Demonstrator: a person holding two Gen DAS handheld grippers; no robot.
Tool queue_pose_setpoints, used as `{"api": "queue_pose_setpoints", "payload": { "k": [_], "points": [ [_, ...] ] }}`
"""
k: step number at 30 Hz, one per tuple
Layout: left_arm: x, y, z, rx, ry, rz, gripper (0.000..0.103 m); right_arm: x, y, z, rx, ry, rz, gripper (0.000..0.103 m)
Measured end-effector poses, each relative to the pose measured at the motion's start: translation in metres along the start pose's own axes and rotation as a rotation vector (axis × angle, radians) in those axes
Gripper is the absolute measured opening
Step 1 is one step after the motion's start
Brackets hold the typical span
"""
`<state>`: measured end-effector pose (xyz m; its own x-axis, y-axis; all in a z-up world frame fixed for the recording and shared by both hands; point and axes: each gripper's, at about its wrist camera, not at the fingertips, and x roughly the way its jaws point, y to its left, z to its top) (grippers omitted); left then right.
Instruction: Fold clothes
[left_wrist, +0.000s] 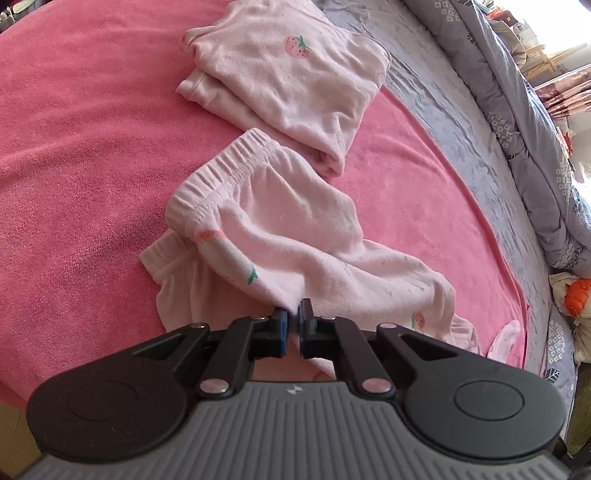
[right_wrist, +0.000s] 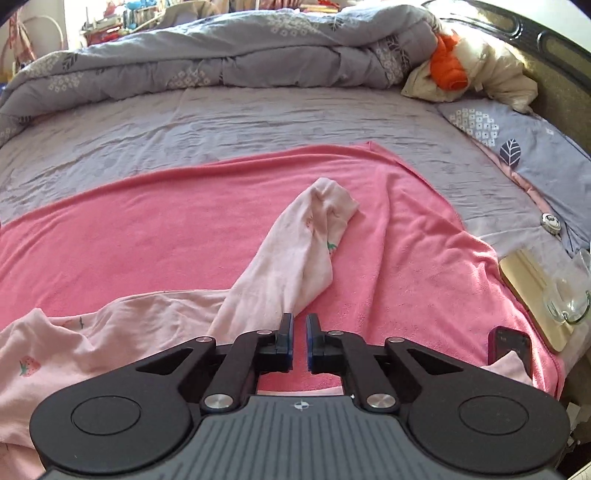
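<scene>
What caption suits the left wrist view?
Left hand-held gripper pinches pink pants beside a folded strawberry top.

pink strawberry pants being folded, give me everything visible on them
The pink pants look like soft fleecy knit, pale pink with small strawberry prints and a ribbed elastic waistband. They lie crumpled and partly doubled over on the pink towel, not yet flat. The left gripper is shut on a fold of the fabric. One leg stretches across the towel ahead of the right gripper, whose slightly parted jaws hold nothing.
</scene>
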<state>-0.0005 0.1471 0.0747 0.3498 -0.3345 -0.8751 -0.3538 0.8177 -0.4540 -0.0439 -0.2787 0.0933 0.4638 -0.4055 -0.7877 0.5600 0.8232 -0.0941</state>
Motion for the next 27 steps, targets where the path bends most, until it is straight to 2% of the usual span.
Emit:
{"api": "queue_pose_setpoints", "payload": {
  "k": [1,2,4,8,10,12,13,14,15,16,17,18,23,27],
  "points": [
    [0.002,0.0,-0.001,0.001,0.002,0.006,0.002,0.004,0.012,-0.001,-0.026,-0.03,-0.009,0.052],
    [0.004,-0.001,-0.001,0.002,0.002,0.012,0.002,0.008,0.026,-0.002,-0.056,-0.07,-0.022,0.073],
    [0.008,-0.003,0.001,0.002,0.001,0.025,0.002,0.019,0.056,-0.002,-0.117,-0.147,-0.061,0.074],
    [0.014,-0.004,0.002,0.004,0.007,0.041,0.002,0.063,0.094,0.017,-0.17,-0.226,-0.173,0.074],
    [0.016,-0.004,0.002,0.012,0.013,0.048,0.002,0.091,0.099,0.034,-0.183,-0.24,-0.243,0.074],
    [0.018,-0.003,0.0,0.016,0.019,0.056,0.003,0.129,0.095,0.05,-0.18,-0.182,-0.297,0.074],
    [0.019,-0.003,0.0,0.017,0.022,0.061,0.003,0.149,0.091,0.055,-0.181,-0.121,-0.309,0.072],
    [0.021,-0.004,0.0,0.018,0.022,0.066,0.003,0.168,0.085,0.058,-0.175,-0.054,-0.309,0.061],
    [0.023,-0.005,0.001,0.018,0.021,0.07,0.003,0.177,0.076,0.06,-0.153,-0.035,-0.295,0.061],
    [0.026,-0.006,0.002,0.018,0.021,0.075,0.003,0.176,0.069,0.062,-0.137,-0.051,-0.296,0.041],
    [0.027,-0.007,0.003,0.018,0.02,0.078,0.003,0.173,0.061,0.065,-0.123,-0.056,-0.294,0.0],
    [0.027,-0.008,0.003,0.017,0.019,0.08,0.003,0.17,0.051,0.068,-0.103,-0.055,-0.281,0.007],
    [0.029,-0.013,0.006,0.016,0.013,0.09,0.003,0.139,-0.012,0.077,0.037,-0.084,-0.242,0.006],
    [0.023,-0.017,0.009,0.019,0.005,0.089,0.003,0.091,-0.056,0.078,0.139,-0.16,-0.218,0.006]
  ]
}}
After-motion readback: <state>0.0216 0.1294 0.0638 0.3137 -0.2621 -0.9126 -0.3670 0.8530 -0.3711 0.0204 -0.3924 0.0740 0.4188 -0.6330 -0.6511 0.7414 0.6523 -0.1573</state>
